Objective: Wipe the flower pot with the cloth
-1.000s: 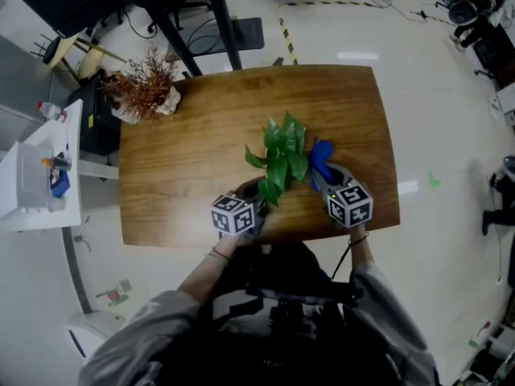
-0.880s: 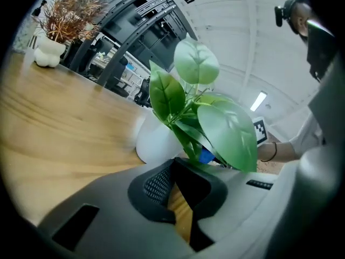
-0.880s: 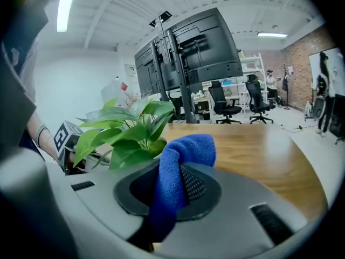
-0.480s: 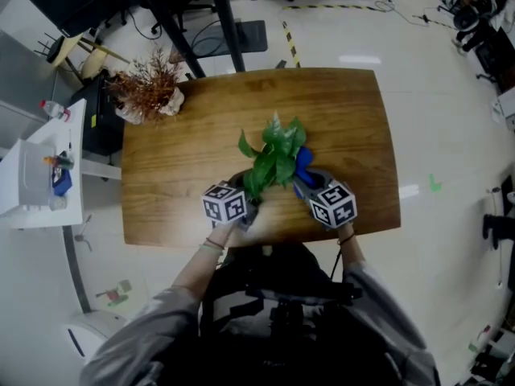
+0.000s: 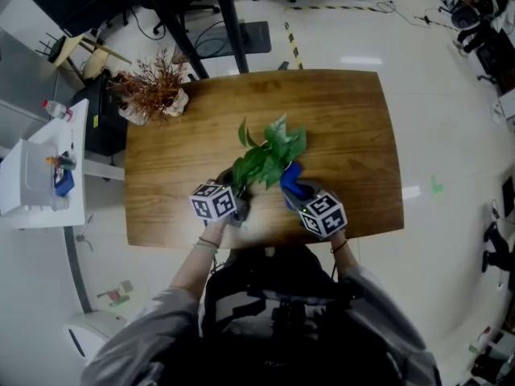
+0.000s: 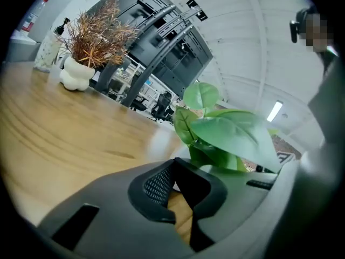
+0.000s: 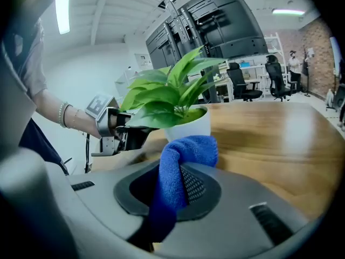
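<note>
A green leafy plant (image 5: 265,155) stands in a white flower pot (image 7: 191,127) near the front of the wooden table (image 5: 346,111); in the head view the leaves hide the pot. My left gripper (image 5: 232,186) reaches the pot's left side under the leaves and looks shut on its rim, with a sliver of white between the jaws (image 6: 175,169). My right gripper (image 5: 296,188) is shut on a blue cloth (image 7: 180,169), bunched up right against the pot's near side. That cloth (image 5: 290,175) shows just right of the leaves.
A dried brown plant in a white vase (image 5: 153,95) stands at the table's far left corner. The table's front edge runs just under both grippers. A white cabinet (image 5: 40,175) stands left of the table, with desk legs and office chairs beyond.
Both grippers, the plant and the cloth have shifted left and slightly nearer the front edge. The leaves now lean more to the left.
</note>
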Demonstrator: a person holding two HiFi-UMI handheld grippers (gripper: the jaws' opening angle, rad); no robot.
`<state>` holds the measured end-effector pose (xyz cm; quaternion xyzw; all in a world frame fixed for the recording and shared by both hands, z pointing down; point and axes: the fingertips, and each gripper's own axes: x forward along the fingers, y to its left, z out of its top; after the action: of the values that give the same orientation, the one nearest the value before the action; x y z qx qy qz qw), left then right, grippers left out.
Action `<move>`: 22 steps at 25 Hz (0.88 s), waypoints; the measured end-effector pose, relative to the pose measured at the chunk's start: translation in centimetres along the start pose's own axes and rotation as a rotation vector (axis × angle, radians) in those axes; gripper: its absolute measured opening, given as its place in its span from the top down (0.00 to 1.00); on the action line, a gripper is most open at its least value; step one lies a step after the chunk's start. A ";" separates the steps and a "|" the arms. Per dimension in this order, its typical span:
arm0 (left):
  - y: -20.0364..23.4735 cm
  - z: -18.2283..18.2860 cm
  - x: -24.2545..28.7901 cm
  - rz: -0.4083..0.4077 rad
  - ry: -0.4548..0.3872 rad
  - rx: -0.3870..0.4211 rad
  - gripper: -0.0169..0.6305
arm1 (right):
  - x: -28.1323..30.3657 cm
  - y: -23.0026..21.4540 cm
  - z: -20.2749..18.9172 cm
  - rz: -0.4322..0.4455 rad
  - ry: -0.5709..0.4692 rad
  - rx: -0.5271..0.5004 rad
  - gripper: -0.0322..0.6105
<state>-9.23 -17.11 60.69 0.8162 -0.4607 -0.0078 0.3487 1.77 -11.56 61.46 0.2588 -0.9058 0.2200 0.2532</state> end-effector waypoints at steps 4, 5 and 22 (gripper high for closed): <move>-2.2 -2.3 -0.3 -0.060 0.054 0.018 0.97 | -2.7 -3.6 1.1 -0.093 -0.042 0.026 0.86; -2.7 -2.9 -0.2 -0.074 0.071 0.020 0.97 | -3.0 -4.5 1.5 -0.109 -0.049 0.026 0.86; -1.0 -1.6 0.6 -0.076 0.073 0.004 0.97 | 1.4 -4.5 4.3 -0.010 0.000 -0.077 0.86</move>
<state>-7.55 -16.34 61.54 0.8335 -0.4163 0.0096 0.3632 1.84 -17.88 60.14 0.2536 -0.9123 0.1837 0.2639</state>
